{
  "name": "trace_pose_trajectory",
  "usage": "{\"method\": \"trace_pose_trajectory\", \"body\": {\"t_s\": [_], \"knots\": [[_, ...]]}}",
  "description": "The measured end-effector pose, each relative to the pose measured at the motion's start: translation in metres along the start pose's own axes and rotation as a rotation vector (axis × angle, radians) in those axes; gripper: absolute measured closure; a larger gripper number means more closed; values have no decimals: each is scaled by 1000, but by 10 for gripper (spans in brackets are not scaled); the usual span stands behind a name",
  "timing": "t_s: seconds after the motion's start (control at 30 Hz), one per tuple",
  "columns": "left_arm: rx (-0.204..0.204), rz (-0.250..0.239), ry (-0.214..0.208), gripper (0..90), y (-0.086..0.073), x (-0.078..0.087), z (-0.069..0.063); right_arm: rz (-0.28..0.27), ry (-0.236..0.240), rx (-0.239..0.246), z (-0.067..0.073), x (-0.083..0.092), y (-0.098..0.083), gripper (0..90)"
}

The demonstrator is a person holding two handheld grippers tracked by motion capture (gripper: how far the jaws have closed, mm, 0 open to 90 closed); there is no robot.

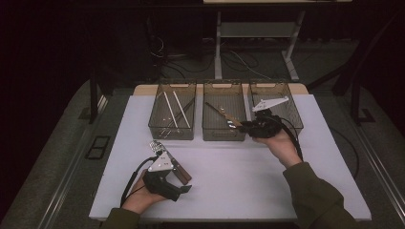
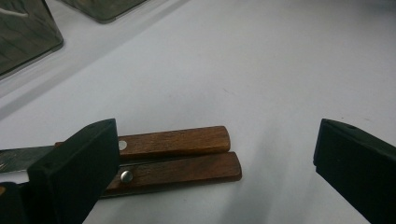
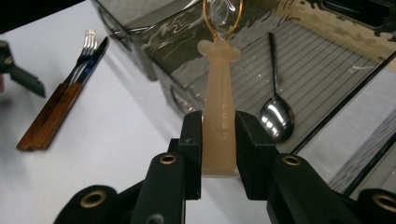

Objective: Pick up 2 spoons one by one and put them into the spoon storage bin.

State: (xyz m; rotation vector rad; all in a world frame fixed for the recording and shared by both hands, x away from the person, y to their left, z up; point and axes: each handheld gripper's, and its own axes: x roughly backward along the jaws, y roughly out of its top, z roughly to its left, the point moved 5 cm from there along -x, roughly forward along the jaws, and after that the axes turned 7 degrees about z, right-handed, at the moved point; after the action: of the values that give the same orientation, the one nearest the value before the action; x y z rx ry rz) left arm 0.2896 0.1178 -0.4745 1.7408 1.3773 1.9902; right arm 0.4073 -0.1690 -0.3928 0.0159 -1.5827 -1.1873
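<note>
**Inspector:** Table point(image 1: 229, 176) first, then downward. Count the containers.

**Me:** Three clear bins along the far edge: left point(image 1: 172, 133), middle point(image 1: 224, 136), right point(image 1: 270, 82). The left one holds two white sticks point(image 1: 171, 110) plus darker ones I cannot count.

**Inspector:** Cutlery on the table?

**Me:** Two wooden-handled pieces lying side by side and touching, one fork point(image 3: 84, 51) and one knife point(image 3: 95, 56). My left gripper point(image 2: 215, 140) hovers over their handles with its jaws wide apart, gripping nothing.

**Inspector:** And the item in hand?

**Me:** One pale-handled utensil point(image 3: 219, 107), clamped at the butt of its handle by my right gripper point(image 3: 218, 140), at the middle bin's near wall. One dark spoon point(image 3: 276, 116) lies inside.

**Inspector:** Handling?

**Me:** Light and stiff, I judge. The handle looks smooth, perhaps slippery. Its gold wire head point(image 3: 223, 18) looks bendable, so the thick handle is the place to grip.
</note>
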Motion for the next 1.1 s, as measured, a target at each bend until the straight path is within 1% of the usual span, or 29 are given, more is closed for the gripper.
{"method": "trace_pose_trajectory", "body": {"t_s": [0.27, 0.37, 0.43, 0.53, 0.67, 0.77, 0.8, 0.83, 0.87, 0.9, 1.03, 1.1], "knots": [[0, -2, -1, 0, 0, 0, 0, 17, -10, -21, -8, -12, 22, 733], [0, -3, -2, 0, 0, 0, 0, 30, -15, -28, -13, -20, 27, 733], [0, -3, -2, 0, 0, 0, 0, 36, -16, -34, -15, -25, 29, 733], [-1, -3, -2, 0, 0, 0, 0, 54, -21, -57, -20, -35, 33, 732], [-1, -6, -4, 0, 0, 0, 0, 89, -39, -48, -22, -47, 36, 732], [-3, -5, -4, 0, 0, 1, 0, 94, -43, -54, -24, -52, 36, 726], [-3, -5, -4, 0, 0, 1, 0, 88, -32, -56, -25, -53, 36, 716], [-4, -5, -4, 0, 0, 1, 0, 84, -21, -61, -25, -54, 37, 664], [-4, -5, -4, 0, 0, 1, 0, 75, -24, -67, -25, -54, 37, 580], [-4, -5, -4, 0, 0, 1, 0, 69, -31, -72, -26, -54, 37, 551], [-3, -7, -4, 0, 0, 0, 0, 53, -25, -85, -27, -50, 37, 494], [-2, -5, -4, 0, 0, 0, 0, 38, -13, -96, -27, -46, 38, 450]]}}
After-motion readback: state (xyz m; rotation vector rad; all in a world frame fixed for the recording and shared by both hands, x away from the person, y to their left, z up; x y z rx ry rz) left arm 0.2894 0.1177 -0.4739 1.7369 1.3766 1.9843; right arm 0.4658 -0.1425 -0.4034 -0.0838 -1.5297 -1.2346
